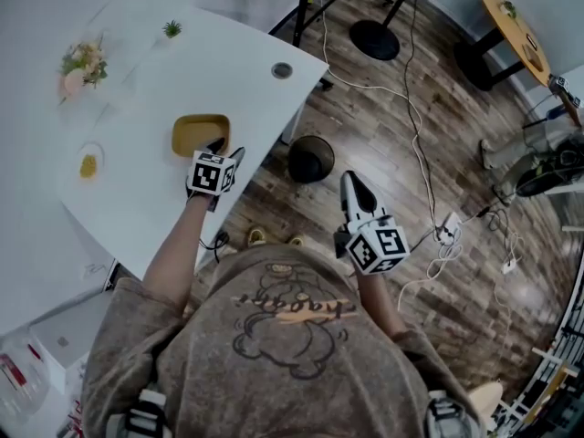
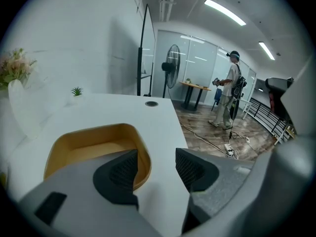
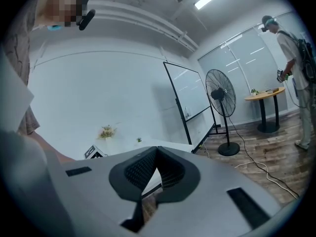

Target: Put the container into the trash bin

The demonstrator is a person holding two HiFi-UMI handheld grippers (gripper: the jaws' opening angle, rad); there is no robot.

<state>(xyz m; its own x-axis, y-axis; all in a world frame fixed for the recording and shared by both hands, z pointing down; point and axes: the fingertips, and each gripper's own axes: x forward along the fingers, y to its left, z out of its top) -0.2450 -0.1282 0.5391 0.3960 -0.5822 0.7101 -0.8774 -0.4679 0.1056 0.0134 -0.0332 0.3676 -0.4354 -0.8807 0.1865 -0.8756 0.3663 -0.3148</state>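
Note:
A shallow mustard-yellow container (image 1: 196, 131) lies on the white table (image 1: 155, 208) near its right edge. My left gripper (image 1: 227, 150) is open at the container's near right corner. In the left gripper view one finger (image 2: 120, 173) is inside the container (image 2: 89, 147) and the other finger (image 2: 195, 168) is outside its rim, neither closed on it. The black round trash bin (image 1: 311, 159) stands on the wooden floor just right of the table. My right gripper (image 1: 352, 182) hangs over the floor beside the bin, shut and empty; its pads (image 3: 148, 167) meet in the right gripper view.
On the table are a flower vase (image 1: 80, 65), a tiny plant (image 1: 172, 29), a small dish (image 1: 88, 164) and a cable grommet (image 1: 282, 70). A fan base (image 1: 374, 39), loose cables (image 1: 429, 185) and a power strip (image 1: 447, 229) lie on the floor. Another person (image 2: 228, 97) stands far off.

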